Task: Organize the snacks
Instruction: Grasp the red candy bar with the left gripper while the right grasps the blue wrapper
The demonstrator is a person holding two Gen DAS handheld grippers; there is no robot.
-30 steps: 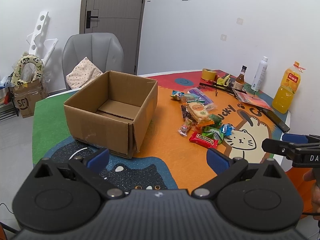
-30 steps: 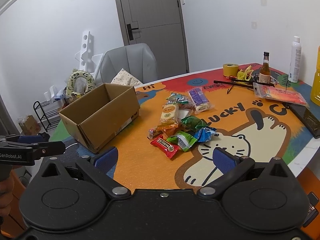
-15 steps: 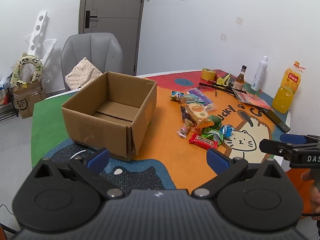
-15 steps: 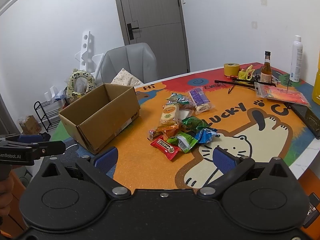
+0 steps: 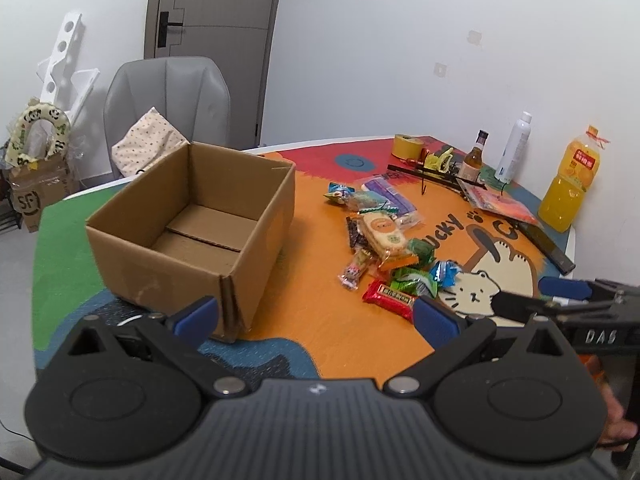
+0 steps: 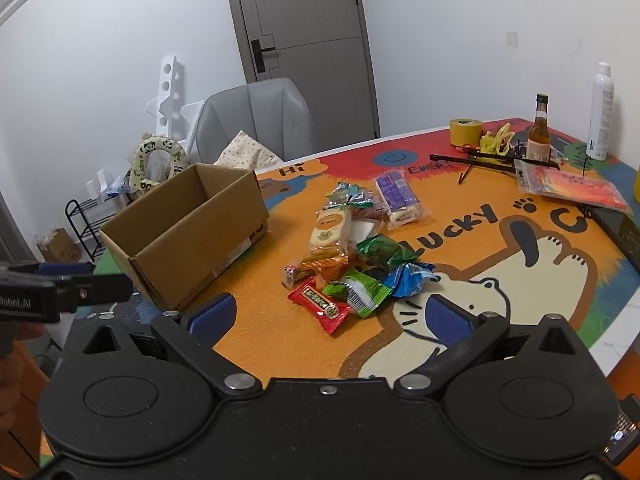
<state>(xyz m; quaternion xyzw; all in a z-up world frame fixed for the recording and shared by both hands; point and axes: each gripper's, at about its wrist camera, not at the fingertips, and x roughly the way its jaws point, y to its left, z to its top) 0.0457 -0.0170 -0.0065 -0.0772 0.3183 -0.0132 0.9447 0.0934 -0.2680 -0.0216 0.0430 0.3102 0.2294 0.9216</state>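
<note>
An open, empty cardboard box (image 5: 192, 236) stands on the left of the table; it also shows in the right wrist view (image 6: 188, 232). A heap of wrapped snacks (image 5: 384, 248) lies to its right, with a red bar (image 6: 320, 304) nearest me, green packets (image 6: 360, 288), a blue packet (image 6: 412, 280) and a biscuit pack (image 6: 330, 230). My left gripper (image 5: 316, 316) is open and empty above the table's near edge. My right gripper (image 6: 330, 314) is open and empty, just short of the red bar.
The table mat (image 6: 500, 248) has a cat print. At the far right stand a juice bottle (image 5: 570, 188), a white spray can (image 6: 600, 112), a small brown bottle (image 6: 538, 132), a tape roll (image 6: 466, 130) and a red pouch (image 6: 572, 184). A grey chair (image 5: 168, 116) is behind the box.
Both grippers have moved forward toward the table; the box and snacks look nearer. Nothing on the table has moved.
</note>
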